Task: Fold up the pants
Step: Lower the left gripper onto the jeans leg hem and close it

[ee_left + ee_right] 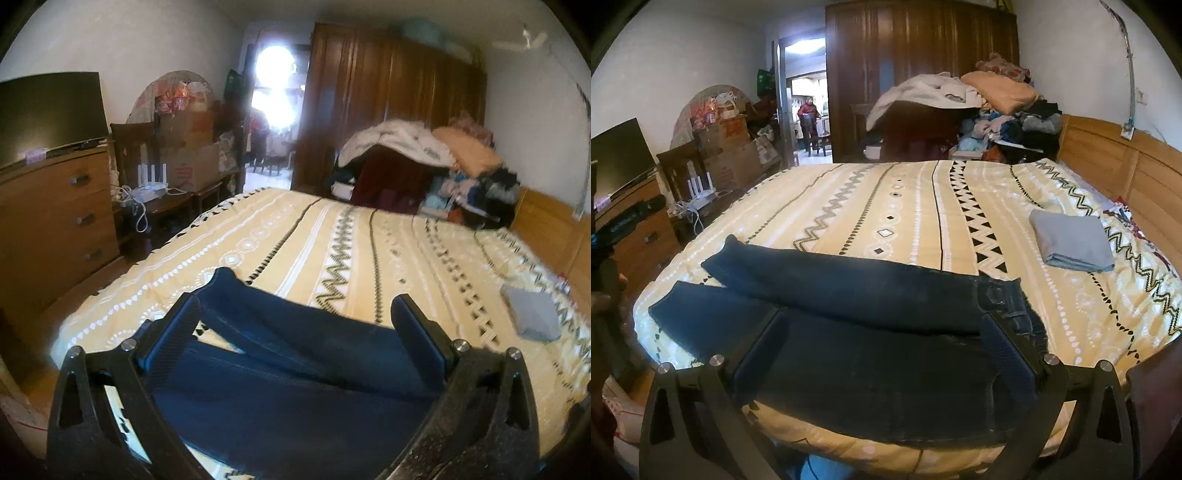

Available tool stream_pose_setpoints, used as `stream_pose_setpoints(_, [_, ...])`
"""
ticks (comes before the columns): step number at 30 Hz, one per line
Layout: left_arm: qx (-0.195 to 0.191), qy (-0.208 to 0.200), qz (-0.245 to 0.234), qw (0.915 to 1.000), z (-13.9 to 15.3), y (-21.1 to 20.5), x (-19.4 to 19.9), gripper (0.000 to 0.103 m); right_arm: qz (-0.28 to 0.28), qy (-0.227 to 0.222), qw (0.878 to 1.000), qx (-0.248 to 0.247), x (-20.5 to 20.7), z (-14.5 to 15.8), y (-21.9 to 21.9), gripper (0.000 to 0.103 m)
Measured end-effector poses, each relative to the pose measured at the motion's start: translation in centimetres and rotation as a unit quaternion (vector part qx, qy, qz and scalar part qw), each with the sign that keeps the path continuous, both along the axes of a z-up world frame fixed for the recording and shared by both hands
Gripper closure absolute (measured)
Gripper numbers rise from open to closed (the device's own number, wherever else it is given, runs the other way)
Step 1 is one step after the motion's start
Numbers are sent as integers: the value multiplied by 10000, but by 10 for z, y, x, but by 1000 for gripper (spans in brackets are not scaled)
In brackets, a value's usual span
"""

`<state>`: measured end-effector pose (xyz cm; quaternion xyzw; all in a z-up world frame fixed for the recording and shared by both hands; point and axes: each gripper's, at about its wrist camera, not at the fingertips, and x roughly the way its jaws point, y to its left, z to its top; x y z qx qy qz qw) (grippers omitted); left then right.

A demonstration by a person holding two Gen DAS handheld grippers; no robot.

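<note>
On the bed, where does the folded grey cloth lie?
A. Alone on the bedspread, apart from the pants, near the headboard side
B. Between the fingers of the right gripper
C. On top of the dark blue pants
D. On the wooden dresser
A: the folded grey cloth lies flat on the patterned bedspread, clear of the dark blue pants.

Bed with patterned cover, carrying two pieces of clothing.

The bed point(923, 206) wears a yellow-and-cream cover printed with black and grey zigzags, triangles and diamonds in stripes, and has a wooden headboard along its right side. Dark blue pants point(849, 306) lie flat along the near edge, waistband to the right, the two legs spreading apart toward the left. A folded grey garment point(1071, 240) rests well apart from them, toward the headboard. In the left wrist view both appear too: pants point(280, 354), grey garment point(532, 314).
</note>
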<state>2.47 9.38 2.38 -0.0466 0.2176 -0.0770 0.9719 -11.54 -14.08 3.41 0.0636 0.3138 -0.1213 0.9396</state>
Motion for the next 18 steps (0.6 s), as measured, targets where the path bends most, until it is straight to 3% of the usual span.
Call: stream_pose_setpoints(18, [348, 373, -6, 9987, -17, 31, 44, 0, 131, 124, 9998, 106, 12, -7, 9, 0])
